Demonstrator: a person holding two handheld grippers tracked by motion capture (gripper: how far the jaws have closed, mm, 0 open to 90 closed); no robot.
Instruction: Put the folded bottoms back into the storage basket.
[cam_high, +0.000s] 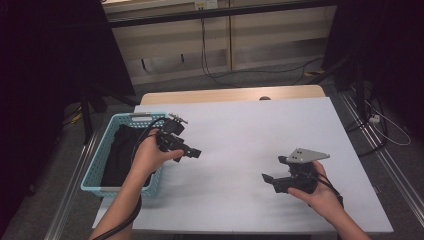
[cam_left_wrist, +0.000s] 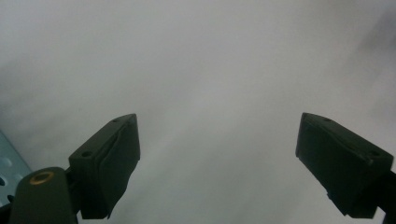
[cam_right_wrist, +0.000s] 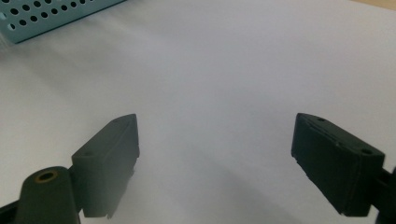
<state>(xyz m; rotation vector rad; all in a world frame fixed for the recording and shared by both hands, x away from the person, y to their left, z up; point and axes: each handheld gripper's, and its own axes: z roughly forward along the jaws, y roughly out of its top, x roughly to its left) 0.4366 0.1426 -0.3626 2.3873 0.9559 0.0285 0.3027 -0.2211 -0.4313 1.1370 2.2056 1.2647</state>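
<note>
The left gripper is spread wide with nothing in it, just beside the blue basket. The right gripper is spread wide too, over the white surface.

white table, floor cables, perhaps shelving

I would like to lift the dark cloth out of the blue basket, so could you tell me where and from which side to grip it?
Come from straight above with the left gripper, which is nearest and open. Pinch a raised fold of the dark cloth near its middle: the blue basket has walls on every side and an open top, so the cloth is probably reachable no other way.
</note>
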